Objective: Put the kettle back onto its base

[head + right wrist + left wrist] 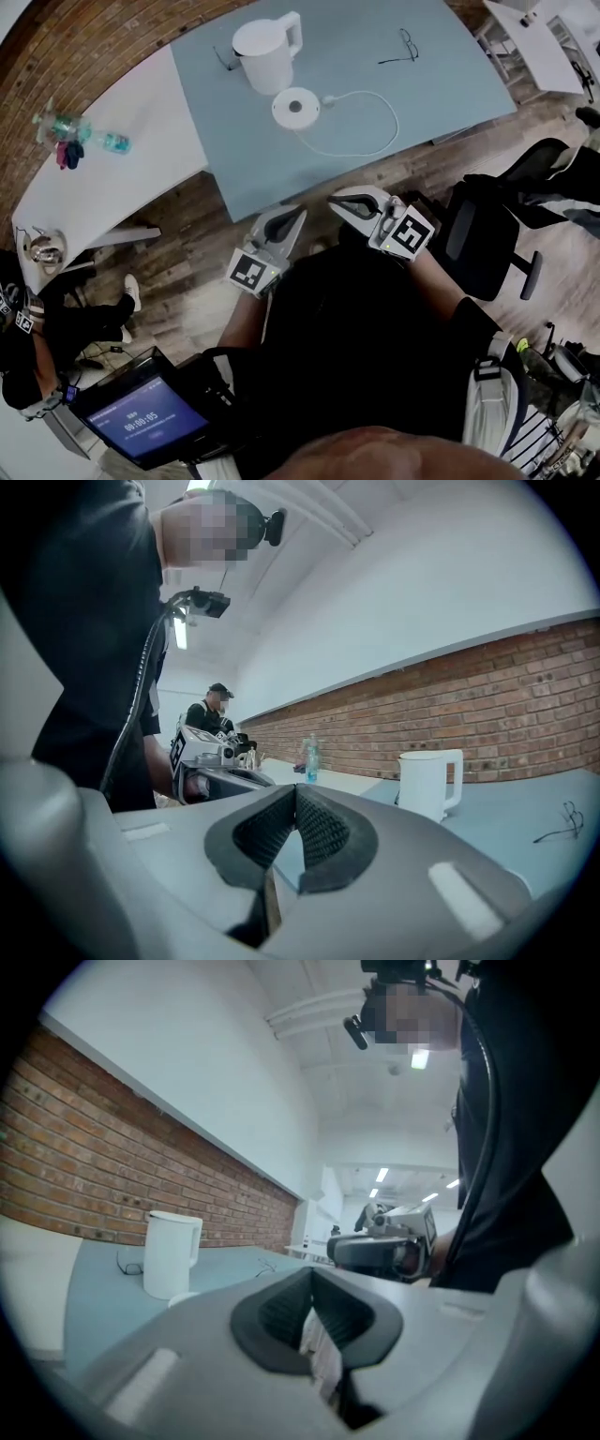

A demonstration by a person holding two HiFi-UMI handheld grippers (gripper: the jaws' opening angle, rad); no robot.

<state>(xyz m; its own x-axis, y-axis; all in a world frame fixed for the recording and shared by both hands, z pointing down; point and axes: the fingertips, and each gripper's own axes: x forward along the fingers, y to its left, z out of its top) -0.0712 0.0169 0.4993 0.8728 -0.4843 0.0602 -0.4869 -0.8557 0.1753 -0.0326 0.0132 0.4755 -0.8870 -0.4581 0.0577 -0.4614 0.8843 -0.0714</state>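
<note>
- The kettle (267,54) (white, handle sticking out toward the upper right) stands upright on the pale blue surface (450,84) at the top of the head view. It's just beside its round base (296,107), not on it.
- The base sits right below the kettle in the frame with nothing on top of it. Its cable (375,141) loops off to the right.
- The left tool (298,214) and right tool (336,202) both hang mid-frame near the closer edge of the surface, well apart from the kettle.
- Both tools are closed and empty (in each tool's own view the pads meet at the tip with nothing between them).
- So I'd call this the very start: the reach, with no grab yet.
- Next move, as I read it: one tool opens, goes in for the handle and clamps it. Then it lifts the kettle clear and lowers it centred on the base.
- The right tool looks better placed, since the handle faces that side.
- I'd watch the eyeglasses (225,61) lying on the surface just left of the kettle.
</note>
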